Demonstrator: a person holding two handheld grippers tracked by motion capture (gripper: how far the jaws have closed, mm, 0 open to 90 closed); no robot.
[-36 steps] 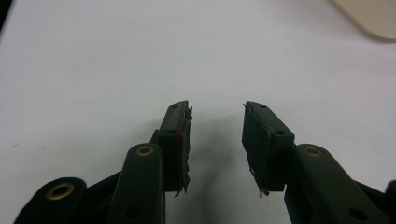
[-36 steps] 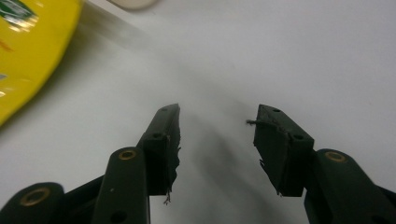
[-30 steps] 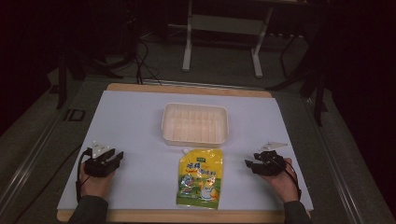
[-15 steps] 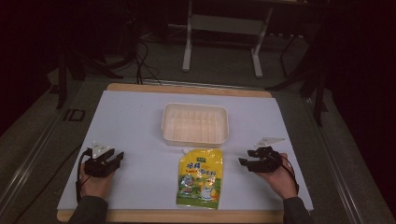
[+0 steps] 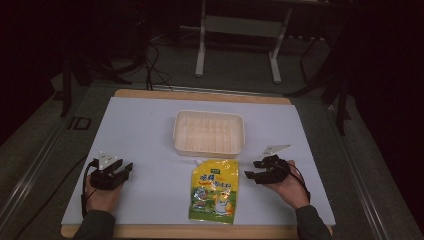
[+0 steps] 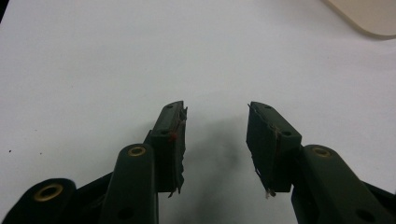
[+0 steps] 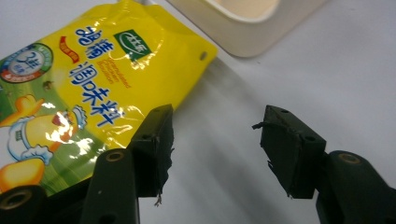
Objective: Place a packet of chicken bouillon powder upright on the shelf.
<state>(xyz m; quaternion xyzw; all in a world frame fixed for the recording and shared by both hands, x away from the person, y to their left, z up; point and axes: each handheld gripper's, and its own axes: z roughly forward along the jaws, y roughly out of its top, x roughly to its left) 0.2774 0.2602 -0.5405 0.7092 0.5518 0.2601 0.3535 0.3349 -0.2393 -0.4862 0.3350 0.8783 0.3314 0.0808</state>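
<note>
My right gripper (image 5: 254, 169) sits just beside the right edge of the yellow pouch (image 5: 214, 190), fingers (image 7: 156, 140) spread wide and holding nothing. In the right gripper view 1 finger overlaps the pouch's edge while the other stands over bare desk (image 5: 140, 130); I cannot tell whether the finger touches the pouch. I judge this angle is set so the 2 fingers can close across the pouch's edge.

The pouch lies flat, printed face up, at the front middle of the desk, its top end touching or just short of the near wall of the cream tray (image 5: 209, 132). The tray looks empty, so I judge it the likely destination, and the pouch's place right before it keeps the transfer short.

My left gripper (image 5: 125, 170) rests well apart from the pouch on the left side, fingers (image 6: 170, 140) open and empty over the bare white surface. I judge it is parked there, out of the right gripper's path.
</note>
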